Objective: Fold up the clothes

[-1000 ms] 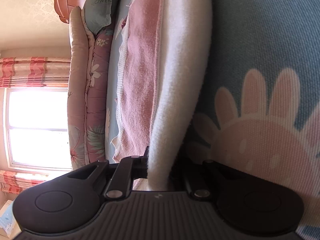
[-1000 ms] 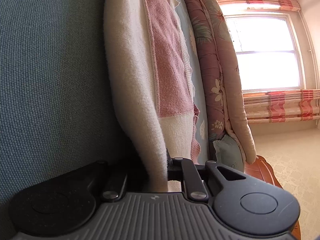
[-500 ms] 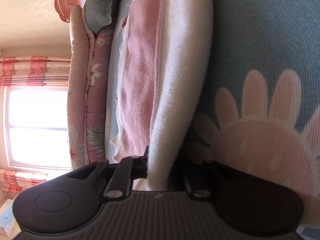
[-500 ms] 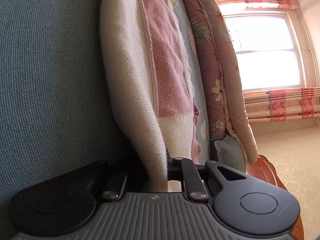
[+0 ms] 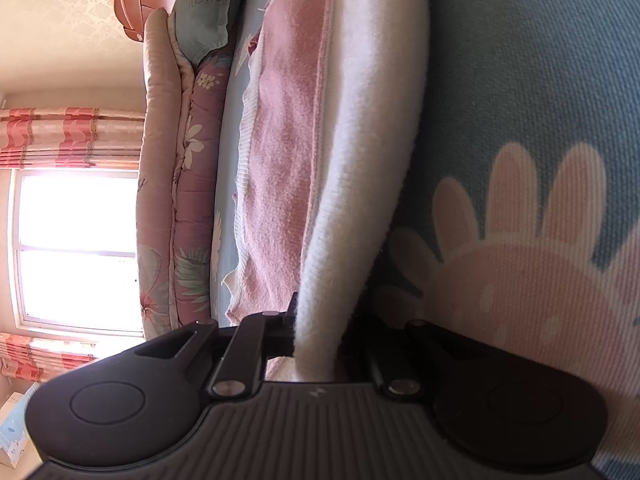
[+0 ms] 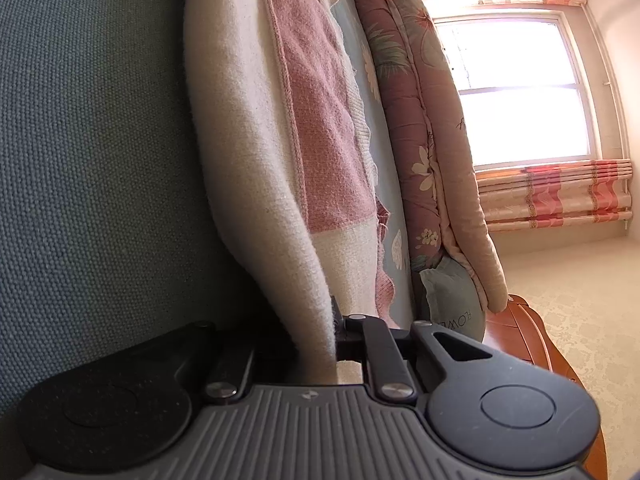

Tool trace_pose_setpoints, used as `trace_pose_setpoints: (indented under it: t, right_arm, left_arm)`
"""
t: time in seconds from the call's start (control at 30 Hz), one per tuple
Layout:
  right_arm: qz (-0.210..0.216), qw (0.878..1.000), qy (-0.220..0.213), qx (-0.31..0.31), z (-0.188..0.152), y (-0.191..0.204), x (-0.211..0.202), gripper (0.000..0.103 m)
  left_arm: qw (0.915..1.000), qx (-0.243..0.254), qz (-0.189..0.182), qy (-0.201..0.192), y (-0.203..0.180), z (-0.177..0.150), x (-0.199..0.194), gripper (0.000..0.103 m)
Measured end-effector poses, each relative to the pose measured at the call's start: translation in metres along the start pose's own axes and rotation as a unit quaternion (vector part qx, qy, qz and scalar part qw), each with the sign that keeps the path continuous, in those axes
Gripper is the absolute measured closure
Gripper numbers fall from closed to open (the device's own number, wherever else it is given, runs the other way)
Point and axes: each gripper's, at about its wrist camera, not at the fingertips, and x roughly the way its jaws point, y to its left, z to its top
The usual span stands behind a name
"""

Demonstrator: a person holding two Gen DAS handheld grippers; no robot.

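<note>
A cream and pink knitted garment lies on the blue bedsheet with its pink flower print. Both views are rolled sideways. My left gripper is shut on a cream edge of the garment, which rises out of the jaws in a fold; the fingertips are buried in the cloth. In the right wrist view the same garment runs up from my right gripper, also shut on a cream fold. The pink panel lies beyond the held fold.
A rolled floral quilt and a teal pillow lie along the far side of the bed. A wooden headboard stands at one end. A bright window with pink striped curtains lies behind.
The fold held by my right gripper has shifted slightly sideways in that view. The left wrist view is unchanged.
</note>
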Motion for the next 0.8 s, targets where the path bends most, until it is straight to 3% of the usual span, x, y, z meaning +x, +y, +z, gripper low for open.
trace_pose_setpoints:
  t: [0.8]
  right_arm:
    - [-0.004, 1.0, -0.006, 0.01, 0.001, -0.008, 0.016, 0.088]
  left_arm:
    - [0.9999, -0.009, 0.004, -0.003, 0.007, 0.001, 0.008, 0.099]
